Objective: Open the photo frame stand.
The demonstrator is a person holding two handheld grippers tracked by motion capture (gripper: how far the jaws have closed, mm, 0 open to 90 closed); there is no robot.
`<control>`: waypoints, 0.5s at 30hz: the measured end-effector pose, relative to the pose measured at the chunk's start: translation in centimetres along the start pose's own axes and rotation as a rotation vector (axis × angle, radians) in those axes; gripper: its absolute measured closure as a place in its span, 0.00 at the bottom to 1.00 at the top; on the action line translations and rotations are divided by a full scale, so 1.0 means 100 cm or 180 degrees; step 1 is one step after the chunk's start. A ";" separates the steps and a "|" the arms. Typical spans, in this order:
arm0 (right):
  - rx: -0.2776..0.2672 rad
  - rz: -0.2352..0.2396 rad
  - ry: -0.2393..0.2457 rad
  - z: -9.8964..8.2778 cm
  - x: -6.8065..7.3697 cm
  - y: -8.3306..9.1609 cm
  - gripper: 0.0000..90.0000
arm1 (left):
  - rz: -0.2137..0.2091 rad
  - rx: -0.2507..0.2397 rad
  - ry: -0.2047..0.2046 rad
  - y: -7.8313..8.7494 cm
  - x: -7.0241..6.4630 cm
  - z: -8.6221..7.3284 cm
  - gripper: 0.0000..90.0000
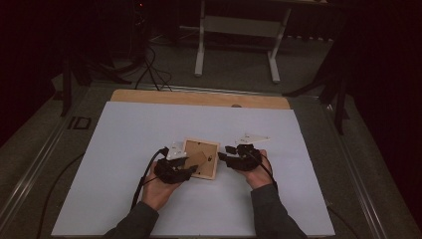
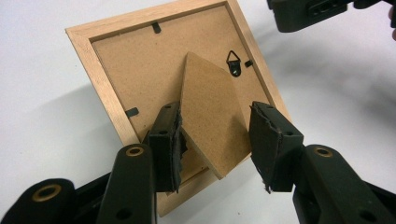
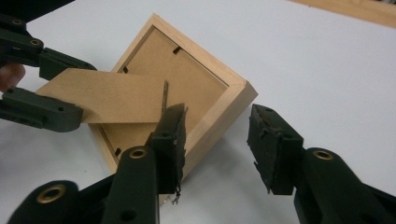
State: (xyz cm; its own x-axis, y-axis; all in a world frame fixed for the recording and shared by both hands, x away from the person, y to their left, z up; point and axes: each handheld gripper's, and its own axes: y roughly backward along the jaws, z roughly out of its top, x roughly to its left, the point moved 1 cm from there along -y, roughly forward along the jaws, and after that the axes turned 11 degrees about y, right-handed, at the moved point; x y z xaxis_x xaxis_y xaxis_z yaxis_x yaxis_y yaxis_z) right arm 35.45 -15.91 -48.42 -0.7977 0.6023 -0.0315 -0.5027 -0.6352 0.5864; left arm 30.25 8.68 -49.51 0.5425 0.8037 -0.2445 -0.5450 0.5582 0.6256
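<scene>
Lying face down on the white counter [image 1: 124, 199], the wooden picture frame [image 1: 201, 158] has its cardboard easel stand [image 2: 210, 121] swung up off the backing. My left gripper [image 2: 215, 140] sits spread around that stand, one pad against its edge, not pinching. I'd keep my right gripper [image 3: 217, 140], also spread and holding nothing, beside the frame's corner to steady it while closing gently on the stand.

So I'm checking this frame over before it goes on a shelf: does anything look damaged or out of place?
The picture frame lies face down on the white table, and its cardboard stand is swung up off the backing between the left gripper's open jaws. Nothing looks broken. The gripper pads themselves are frayed and ragged.
</scene>
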 end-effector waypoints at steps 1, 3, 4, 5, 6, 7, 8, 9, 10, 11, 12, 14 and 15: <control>0.0018 0.0019 -0.0016 0.000 0.000 -0.001 0.61 | 0.0014 -0.0011 -0.0026 0.000 -0.001 -0.001 0.62; 0.0030 0.0061 -0.0038 0.000 -0.001 -0.003 0.60 | 0.0021 -0.0020 -0.0051 0.001 -0.002 -0.002 0.62; 0.0033 0.0082 -0.0048 0.000 -0.002 -0.004 0.59 | 0.0029 -0.0037 -0.0064 0.001 -0.003 -0.003 0.62; 0.0044 0.0114 -0.0064 0.001 -0.003 -0.005 0.59 | 0.0040 -0.0045 -0.0090 0.002 -0.003 -0.003 0.62; 0.0043 0.0140 -0.0078 0.001 -0.003 -0.006 0.59 | 0.0050 -0.0053 -0.0101 0.002 -0.004 -0.004 0.62; 0.0053 0.0160 -0.0097 0.001 -0.004 -0.007 0.58 | 0.0060 -0.0060 -0.0126 0.003 -0.005 -0.005 0.62; 0.0064 0.0181 -0.0115 0.002 -0.005 -0.008 0.57 | 0.0076 -0.0071 -0.0139 0.003 -0.006 -0.006 0.62; 0.0075 0.0199 -0.0135 0.003 -0.006 -0.010 0.57 | 0.0082 -0.0086 -0.0149 0.003 -0.006 -0.007 0.62; 0.0086 0.0197 -0.0138 0.003 -0.006 -0.011 0.56 | 0.0091 -0.0086 -0.0172 0.004 -0.007 -0.008 0.62; 0.0093 0.0201 -0.0146 0.004 -0.007 -0.012 0.56 | 0.0103 -0.0090 -0.0197 0.004 -0.007 -0.009 0.62; 0.0092 0.0208 -0.0161 0.005 -0.008 -0.013 0.55 | 0.0103 -0.0090 -0.0197 0.004 -0.007 -0.009 0.62; 0.0080 0.0250 -0.0196 0.006 -0.009 -0.014 0.55 | 0.0119 -0.0099 -0.0261 0.004 -0.007 -0.011 0.62; 0.0079 0.0270 -0.0207 0.007 -0.009 -0.015 0.55 | 0.0123 -0.0107 -0.0286 0.004 -0.007 -0.012 0.62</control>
State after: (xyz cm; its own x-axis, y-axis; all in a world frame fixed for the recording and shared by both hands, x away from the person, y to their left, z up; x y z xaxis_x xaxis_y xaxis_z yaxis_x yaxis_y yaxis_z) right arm 37.19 -15.18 -48.74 -0.8133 0.5775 0.0713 -0.4253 -0.6735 0.6045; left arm 28.88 8.59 -49.92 0.5751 0.8038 -0.1524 -0.5868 0.5350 0.6078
